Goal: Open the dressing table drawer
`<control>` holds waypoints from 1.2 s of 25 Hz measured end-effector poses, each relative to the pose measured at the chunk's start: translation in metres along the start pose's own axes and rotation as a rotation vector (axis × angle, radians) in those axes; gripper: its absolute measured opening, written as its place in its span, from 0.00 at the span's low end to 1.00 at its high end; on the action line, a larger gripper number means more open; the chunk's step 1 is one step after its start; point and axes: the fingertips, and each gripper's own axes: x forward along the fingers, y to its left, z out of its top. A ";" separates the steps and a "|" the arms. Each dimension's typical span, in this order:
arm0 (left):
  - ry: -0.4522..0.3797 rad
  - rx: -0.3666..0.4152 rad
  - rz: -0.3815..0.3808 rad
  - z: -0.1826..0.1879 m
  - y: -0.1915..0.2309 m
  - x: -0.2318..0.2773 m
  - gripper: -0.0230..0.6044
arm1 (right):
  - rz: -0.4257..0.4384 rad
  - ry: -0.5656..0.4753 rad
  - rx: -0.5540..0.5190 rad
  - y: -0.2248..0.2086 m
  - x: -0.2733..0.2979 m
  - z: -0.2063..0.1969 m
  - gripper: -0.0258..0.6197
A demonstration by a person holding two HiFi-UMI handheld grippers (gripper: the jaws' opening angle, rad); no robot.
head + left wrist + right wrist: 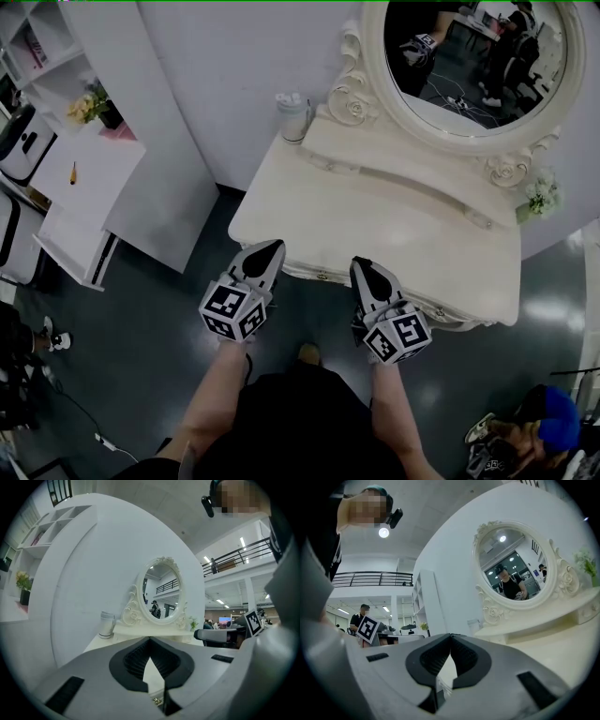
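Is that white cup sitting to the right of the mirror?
No, the white cup stands left of the mirror, at a back corner of the dressing table.

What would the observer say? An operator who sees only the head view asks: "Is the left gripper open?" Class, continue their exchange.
Observer: No. In the left gripper view, the left gripper has its jaws together at the tips, with nothing between them.
Operator: What shows past those jaws?
Observer: A small gold handle shows low in the gap under the tips.
Operator: And the right gripper?
Observer: In its own view, the right gripper is shut too, with its tips touching and nothing gripped.
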 end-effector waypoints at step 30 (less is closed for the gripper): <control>0.054 -0.045 -0.019 -0.019 0.060 0.093 0.06 | 0.009 0.118 0.061 -0.062 0.091 -0.036 0.05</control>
